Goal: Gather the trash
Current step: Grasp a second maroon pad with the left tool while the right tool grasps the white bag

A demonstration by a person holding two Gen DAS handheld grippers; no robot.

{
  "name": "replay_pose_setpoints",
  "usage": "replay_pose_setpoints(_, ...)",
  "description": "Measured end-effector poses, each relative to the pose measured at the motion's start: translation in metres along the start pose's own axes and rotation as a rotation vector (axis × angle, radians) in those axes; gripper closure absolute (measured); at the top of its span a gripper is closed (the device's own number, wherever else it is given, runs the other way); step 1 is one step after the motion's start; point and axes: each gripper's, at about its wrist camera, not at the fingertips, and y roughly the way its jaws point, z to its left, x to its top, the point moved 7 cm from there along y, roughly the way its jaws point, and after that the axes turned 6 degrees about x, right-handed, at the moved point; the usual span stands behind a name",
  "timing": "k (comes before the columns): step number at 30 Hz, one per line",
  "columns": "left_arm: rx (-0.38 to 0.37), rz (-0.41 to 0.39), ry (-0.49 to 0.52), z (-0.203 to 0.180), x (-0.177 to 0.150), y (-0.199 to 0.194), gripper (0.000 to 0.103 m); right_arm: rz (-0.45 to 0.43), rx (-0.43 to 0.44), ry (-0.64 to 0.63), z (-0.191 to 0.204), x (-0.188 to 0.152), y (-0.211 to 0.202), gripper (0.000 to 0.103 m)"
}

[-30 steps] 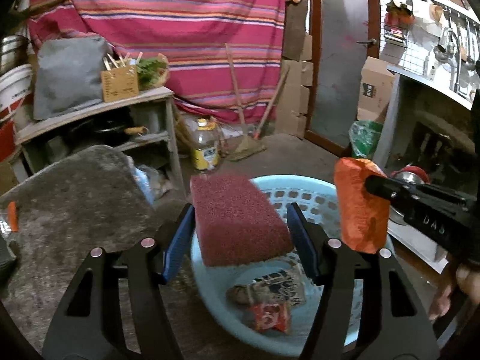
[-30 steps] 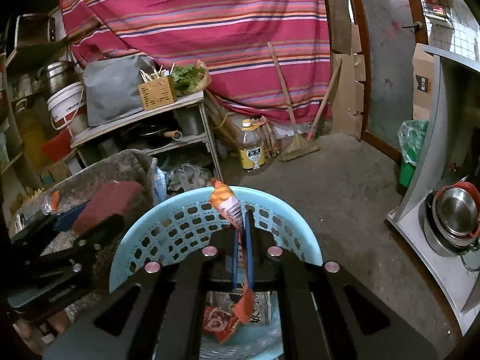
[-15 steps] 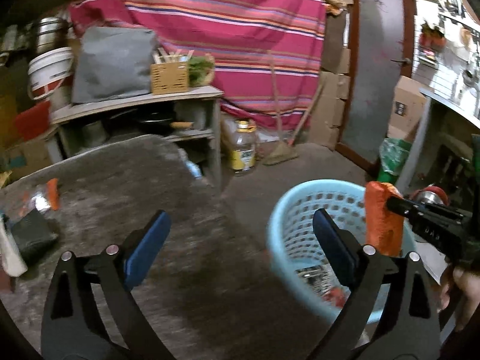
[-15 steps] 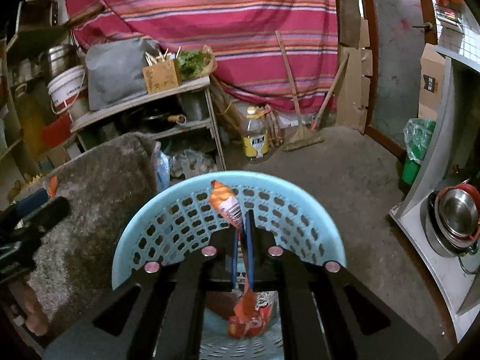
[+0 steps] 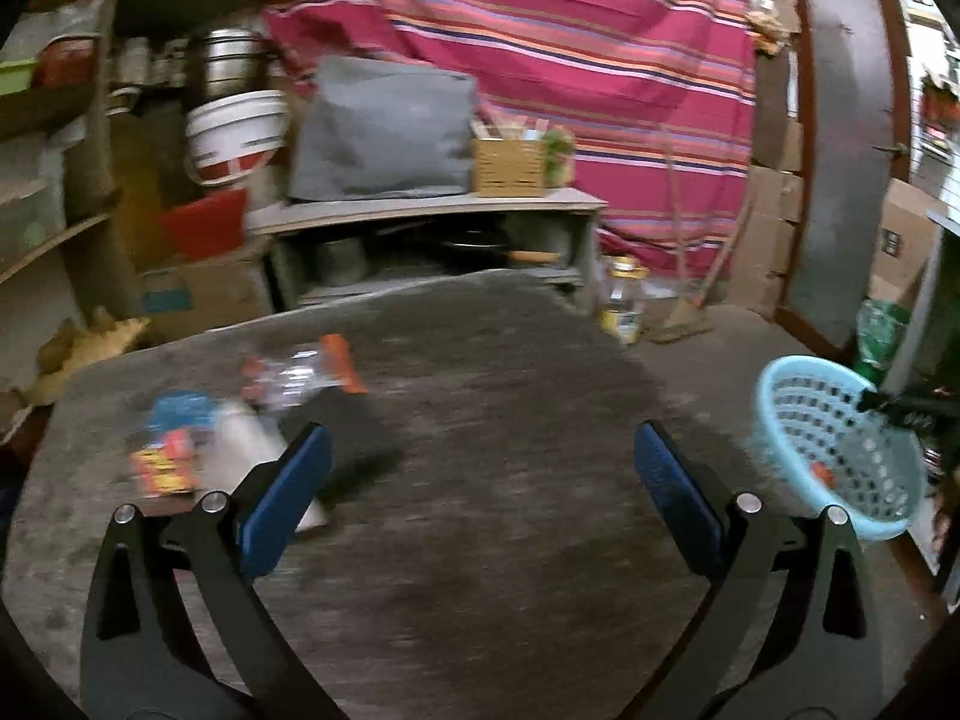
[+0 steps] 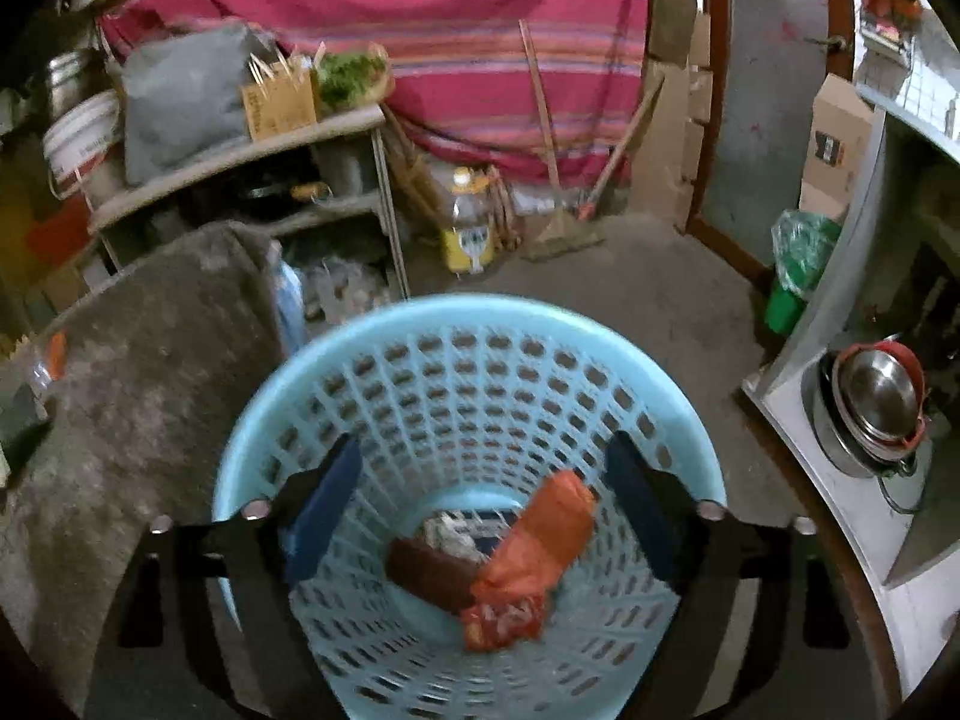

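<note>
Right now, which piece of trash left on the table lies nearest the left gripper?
The white tube-shaped piece, lying just behind the left gripper's left finger. The clear orange-ended wrapper and the blue and red packets lie farther off.

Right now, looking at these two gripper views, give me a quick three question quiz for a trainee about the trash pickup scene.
1. True or false: the orange wrapper lies inside the blue basket.
2. What is between the right gripper fingers?
A. the orange wrapper, pinched
B. nothing gripped; the jaws are opening above the basket
C. the dark red sponge
3. Fill in: the trash not yet collected lies on the grey ____, ahead and to the left of the left gripper.

Key: 1 true; 2 B; 3 table.
</note>
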Motion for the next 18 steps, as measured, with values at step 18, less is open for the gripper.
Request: replay_pose_setpoints(18, 0.145, 0.225, -0.152, 0.181, -0.073, 0.045, 0.005, -0.075, 0.185, -0.229, 0.218, -0.005, 0.006, 0.005)
